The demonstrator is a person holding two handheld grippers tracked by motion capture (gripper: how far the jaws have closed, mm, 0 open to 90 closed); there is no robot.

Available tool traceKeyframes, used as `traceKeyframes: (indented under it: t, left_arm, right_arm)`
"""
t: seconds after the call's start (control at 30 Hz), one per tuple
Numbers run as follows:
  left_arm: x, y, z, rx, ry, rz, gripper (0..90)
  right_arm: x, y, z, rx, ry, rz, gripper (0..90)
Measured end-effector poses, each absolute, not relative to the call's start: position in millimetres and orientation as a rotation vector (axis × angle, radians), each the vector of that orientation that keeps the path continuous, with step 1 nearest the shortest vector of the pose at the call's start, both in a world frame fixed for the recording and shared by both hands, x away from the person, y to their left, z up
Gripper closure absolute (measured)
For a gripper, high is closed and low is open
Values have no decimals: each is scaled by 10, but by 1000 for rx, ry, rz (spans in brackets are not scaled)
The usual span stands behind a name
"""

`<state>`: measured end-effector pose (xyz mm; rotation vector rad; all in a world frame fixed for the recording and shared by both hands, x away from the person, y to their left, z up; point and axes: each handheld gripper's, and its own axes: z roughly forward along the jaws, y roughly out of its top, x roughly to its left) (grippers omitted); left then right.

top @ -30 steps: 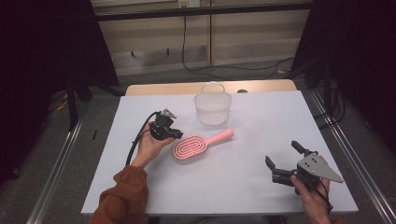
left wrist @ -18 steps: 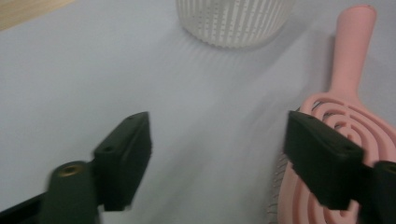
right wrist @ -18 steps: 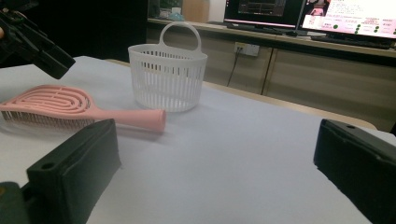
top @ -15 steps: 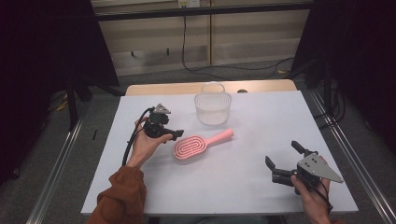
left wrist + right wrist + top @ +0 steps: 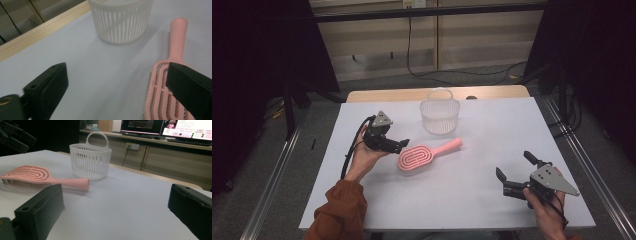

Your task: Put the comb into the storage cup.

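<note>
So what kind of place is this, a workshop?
Probably a lab recording setup: a white-covered table between dark curtains, lit computer monitors on a bench, and loose cables on the floor.

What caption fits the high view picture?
Pink hairbrush lies below a white basket, open left gripper beside it.

Soft overhead light keeps the white table (image 5: 472,200) bright while the room around it falls dark. The basket (image 5: 121,20) casts a faint shadow. Close jaws look soft-edged; beyond them, monitors (image 5: 165,127) glare.
</note>
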<state>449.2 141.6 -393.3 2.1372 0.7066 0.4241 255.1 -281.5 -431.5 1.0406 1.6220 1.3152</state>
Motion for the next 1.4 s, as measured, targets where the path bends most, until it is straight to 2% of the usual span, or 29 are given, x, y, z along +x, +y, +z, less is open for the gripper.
traceKeyframes:
  t: [0.03, 0.1, 0.3, 0.43, 0.63, 0.73, 0.77, 0.83, 0.93, 0.97, 1.0, 1.07, 1.13, 1.2, 1.23, 1.27, 1.3, 1.33, 1.4]
  left_arm:
    - [4509, 1445, -3928, 2118, 704, 317, 169]
    - [4528, 1454, -3937, 2117, 743, 265, 45]
    - [4541, 1501, -3927, 2106, 770, 193, 5]
    - [4518, 1519, -3916, 2115, 744, 200, 14]
    - [4530, 1536, -3917, 2109, 766, 118, 1]
    - [4580, 1571, -3938, 2057, 790, -66, 0]
    - [4579, 1568, -3941, 2062, 781, -77, 1]
    - [4564, 1559, -3942, 2072, 776, -51, 30]
    - [4547, 1540, -3929, 2084, 871, -6, 158]
    - [4523, 1551, -3918, 2098, 810, 18, 160]
    - [4512, 1552, -3909, 2113, 783, 48, 124]
    - [4480, 1554, -3887, 2134, 725, 79, 174]
    - [4461, 1553, -3875, 2138, 689, 93, 174]
    - [4432, 1537, -3855, 2169, 653, 160, 177]
    - [4400, 1513, -3853, 2141, 670, 218, 97]
    - [4400, 1513, -3853, 2141, 670, 218, 31]
    - [4331, 1495, -3847, 2098, 703, 353, 31]
    - [4331, 1495, -3847, 2098, 703, 353, 71]
    - [4320, 1504, -3829, 2073, 728, 348, 79]
  right_arm:
    - [2549, -2814, -4313, 1041, 1622, 1316, 0]
    - [2550, -2813, -4314, 1039, 1625, 1320, 0]
    - [2555, -2806, -4316, 1033, 1636, 1323, 0]
    - [2555, -2801, -4318, 1033, 1643, 1326, 0]
    - [2555, -2800, -4317, 1031, 1645, 1328, 0]
    - [2555, -2799, -4318, 1029, 1646, 1329, 0]
    - [2556, -2800, -4318, 1027, 1647, 1329, 0]
    - [2556, -2799, -4318, 1027, 1647, 1329, 0]
    - [2557, -2798, -4319, 1028, 1649, 1330, 0]
    - [2555, -2796, -4318, 1031, 1650, 1326, 0]
    - [2556, -2795, -4318, 1031, 1649, 1326, 0]
    - [2558, -2794, -4319, 1026, 1651, 1329, 0]
    - [2557, -2795, -4319, 1026, 1654, 1328, 0]
    - [2559, -2794, -4320, 1026, 1651, 1329, 0]
    - [2559, -2792, -4320, 1026, 1652, 1329, 0]
    - [2557, -2793, -4319, 1026, 1653, 1327, 0]
    - [2557, -2793, -4318, 1023, 1653, 1326, 0]
    - [2557, -2793, -4318, 1023, 1653, 1326, 0]
    - [2556, -2794, -4319, 1024, 1655, 1328, 0]
